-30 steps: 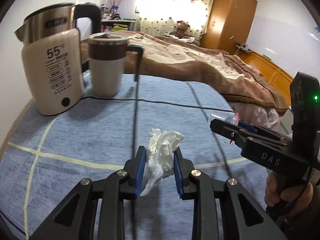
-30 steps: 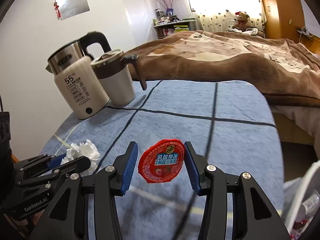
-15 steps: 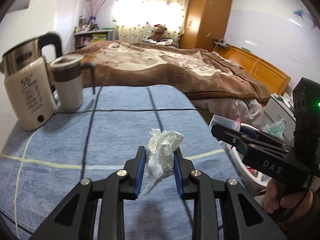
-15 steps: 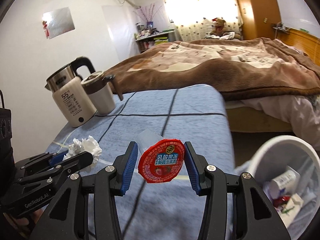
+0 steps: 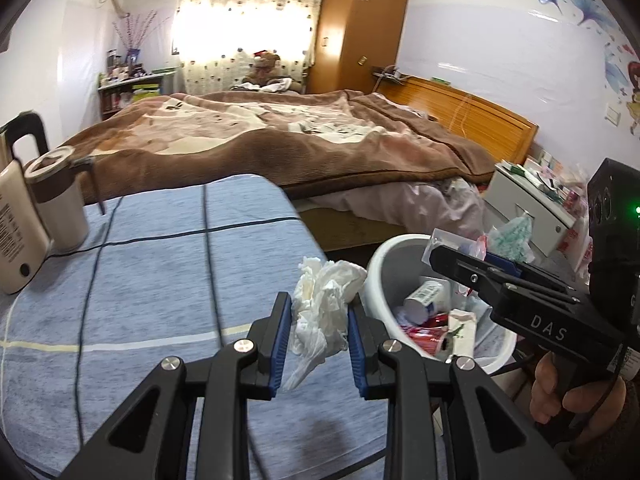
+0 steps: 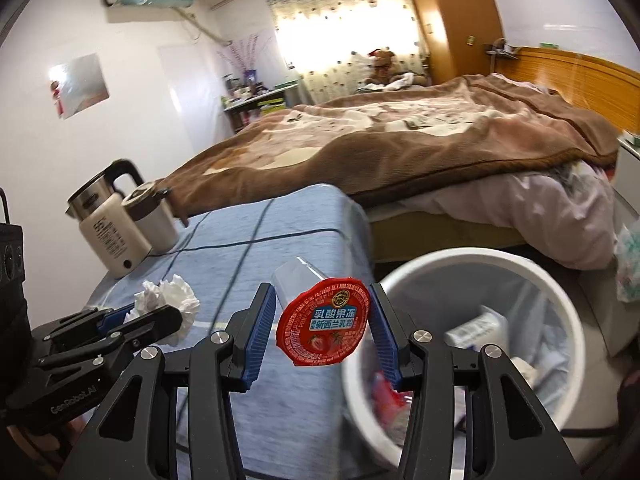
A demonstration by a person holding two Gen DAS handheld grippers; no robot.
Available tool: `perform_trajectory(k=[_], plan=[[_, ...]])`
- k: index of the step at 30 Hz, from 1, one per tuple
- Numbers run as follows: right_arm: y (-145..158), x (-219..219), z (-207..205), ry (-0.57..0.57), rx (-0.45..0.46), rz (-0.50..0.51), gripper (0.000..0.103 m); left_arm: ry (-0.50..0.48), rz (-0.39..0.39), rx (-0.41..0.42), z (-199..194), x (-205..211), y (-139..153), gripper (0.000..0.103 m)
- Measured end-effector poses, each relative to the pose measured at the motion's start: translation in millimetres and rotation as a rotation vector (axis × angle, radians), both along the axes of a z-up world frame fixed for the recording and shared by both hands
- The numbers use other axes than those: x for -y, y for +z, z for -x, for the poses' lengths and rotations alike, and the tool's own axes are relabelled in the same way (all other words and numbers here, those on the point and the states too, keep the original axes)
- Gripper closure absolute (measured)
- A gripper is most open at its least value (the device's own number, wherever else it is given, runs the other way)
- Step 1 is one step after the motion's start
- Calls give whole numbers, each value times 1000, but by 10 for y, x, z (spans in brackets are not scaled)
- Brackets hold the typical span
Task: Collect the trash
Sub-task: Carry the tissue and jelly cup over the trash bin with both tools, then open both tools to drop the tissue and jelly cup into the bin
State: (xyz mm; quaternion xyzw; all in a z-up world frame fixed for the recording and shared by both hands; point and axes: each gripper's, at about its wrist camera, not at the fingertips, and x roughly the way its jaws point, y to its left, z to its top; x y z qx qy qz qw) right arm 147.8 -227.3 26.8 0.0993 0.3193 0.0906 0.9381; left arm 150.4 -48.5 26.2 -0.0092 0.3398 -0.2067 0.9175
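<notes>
crumpled tissue (image 5: pixel 326 304) clamped between my left gripper (image 5: pixel 316 344) fingers, jelly cup (image 6: pixel 322 322) pinched between my right gripper (image 6: pixel 322 338) fingers, white trash bin (image 6: pixel 568 312) just beyond the right fingertips

A blue checked cloth with dark and pale lines is covering the worktop (image 5: pixel 160 272). The tissue (image 5: pixel 324 304) is showing white, the jelly cup (image 6: pixel 324 328) red-lidded, the bin (image 6: pixel 480 264) white, the blanket (image 5: pixel 280 136) brown and cream.
</notes>
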Motion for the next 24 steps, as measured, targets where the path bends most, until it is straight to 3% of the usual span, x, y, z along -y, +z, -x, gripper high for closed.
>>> perform_trajectory(k=[12,20,22,24], plan=[[-99,708,203,-140,-34,61,55,-113,-23,-35,-43,739,-111,75],[-293,1081,156,-212,-108,107,55,-157,-54,-68,-77,1122,-228,74],[-334,1138,131,-223,-122,118,55,-163,-57,-81,-93,1182,-257,73],[-382,1191,104,-238,-141,133,55,-167,-51,-93,-104,1202,-283,64]])
